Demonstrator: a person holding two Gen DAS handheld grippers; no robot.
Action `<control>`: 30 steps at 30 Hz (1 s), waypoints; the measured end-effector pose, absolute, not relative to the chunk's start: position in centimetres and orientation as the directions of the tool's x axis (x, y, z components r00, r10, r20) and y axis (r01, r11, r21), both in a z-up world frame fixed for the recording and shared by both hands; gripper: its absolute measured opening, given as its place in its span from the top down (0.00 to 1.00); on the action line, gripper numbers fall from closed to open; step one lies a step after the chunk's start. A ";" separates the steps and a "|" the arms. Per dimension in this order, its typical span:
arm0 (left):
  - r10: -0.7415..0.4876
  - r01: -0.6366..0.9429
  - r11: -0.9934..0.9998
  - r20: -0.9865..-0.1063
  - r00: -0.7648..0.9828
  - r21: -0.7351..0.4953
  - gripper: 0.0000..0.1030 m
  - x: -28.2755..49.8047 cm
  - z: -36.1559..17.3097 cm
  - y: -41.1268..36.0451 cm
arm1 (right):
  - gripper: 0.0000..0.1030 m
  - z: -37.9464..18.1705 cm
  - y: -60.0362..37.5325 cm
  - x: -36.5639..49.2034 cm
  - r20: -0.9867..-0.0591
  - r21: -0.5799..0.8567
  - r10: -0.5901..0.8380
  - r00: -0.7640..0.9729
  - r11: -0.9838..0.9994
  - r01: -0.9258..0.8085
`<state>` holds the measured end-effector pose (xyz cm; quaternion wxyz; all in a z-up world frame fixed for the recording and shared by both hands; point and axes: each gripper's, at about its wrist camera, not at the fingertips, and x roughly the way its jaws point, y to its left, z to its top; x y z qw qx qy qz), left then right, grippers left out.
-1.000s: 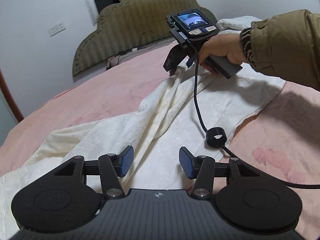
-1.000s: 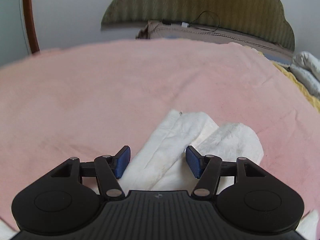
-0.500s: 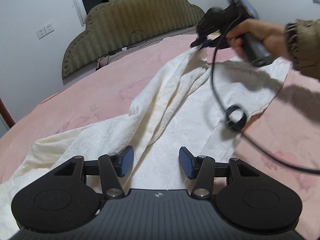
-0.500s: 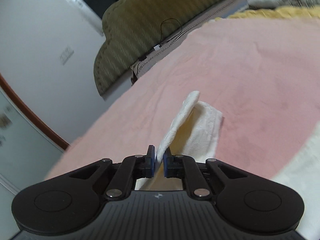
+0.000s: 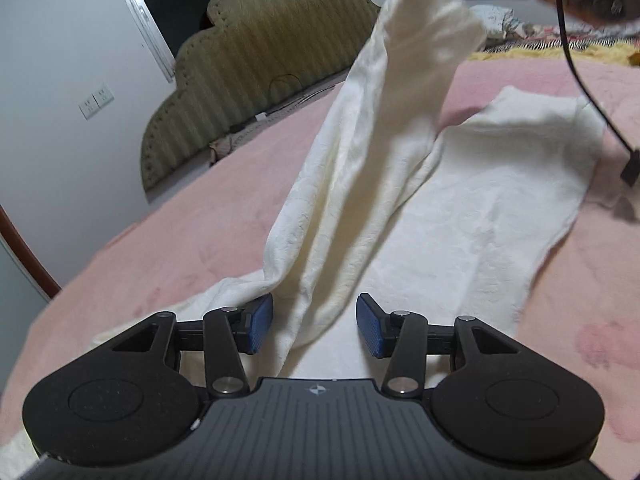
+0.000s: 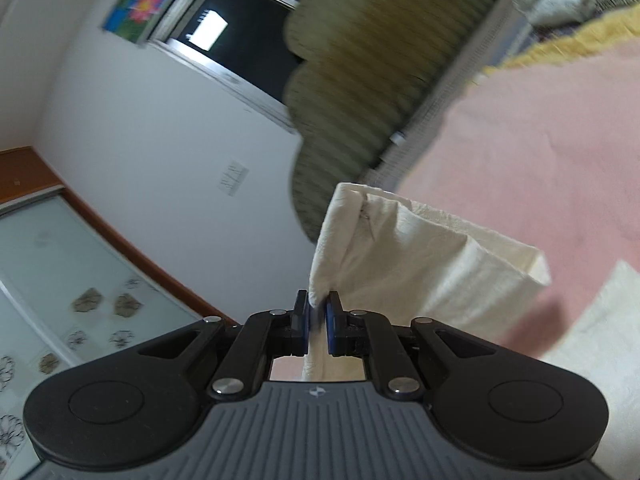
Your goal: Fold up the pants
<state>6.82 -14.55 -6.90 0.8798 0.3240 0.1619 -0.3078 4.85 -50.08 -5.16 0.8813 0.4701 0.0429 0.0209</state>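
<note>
Since the earlier frames my right gripper (image 6: 318, 322) has clenched on the hem of one leg of the cream pants (image 5: 348, 208) and carried it up off the bed; that leg hung low a second ago and now rises steeply. My left gripper (image 5: 316, 326) has crept forward over the cloth, its jaws having just narrowed slightly with nothing pinched.

Left wrist view, near to far: the blue pads (image 5: 260, 322) stand apart, released, low over the pants at 6 o'clock. Fabric passes between them, but neither pad presses it. From there the lifted leg climbs toward 1 o'clock, where the right gripper's jaws hold its end at the top edge. The other leg lies flat on the pink bedspread (image 5: 160, 248), running out to 2 o'clock. A black cable (image 5: 580, 80) hangs down at 2 o'clock. Beyond, at 11 o'clock, stands the olive headboard (image 5: 256, 64).

Right wrist view: both pads are shut on a thin fold of hem at centre. The leg cuff drapes away toward 2 o'clock, above the bedspread. Background is motion-blurred; the window (image 6: 248, 32) sits at 11 o'clock.
</note>
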 end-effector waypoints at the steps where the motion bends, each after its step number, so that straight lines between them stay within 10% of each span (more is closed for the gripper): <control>1: -0.426 0.632 0.600 -0.474 0.771 0.490 0.49 6.9 -6.9 -14.8 | 0.92 -4.9 -50.1 4.7 -0.042 0.828 0.081 0.996 0.561 -0.011; 9: -0.386 0.557 0.664 -0.410 0.826 0.499 0.96 7.4 -6.3 -14.9 | 0.92 -4.8 -50.9 3.3 0.000 0.834 0.074 0.997 0.550 -0.041; 20: -0.369 0.478 0.808 -0.337 0.866 0.343 0.97 10.9 -0.3 -13.7 | 0.92 -4.6 -53.4 9.1 -0.166 0.834 0.066 0.984 0.541 0.104; 24: -0.386 0.427 0.856 -0.191 0.903 0.291 0.97 9.1 5.0 -11.4 | 0.95 0.5 -51.8 6.9 0.091 0.776 0.054 0.994 0.622 -0.104; 27: -0.498 0.552 0.795 -0.248 0.831 0.252 0.97 6.1 5.1 -10.7 | 0.95 1.3 -51.5 1.9 0.136 0.749 0.017 0.991 0.653 -0.114; 30: -0.602 0.695 0.671 -0.358 0.714 0.259 0.97 2.5 1.6 -11.7 | 0.95 -2.1 -52.3 -2.0 -0.005 0.773 -0.046 0.999 0.634 0.033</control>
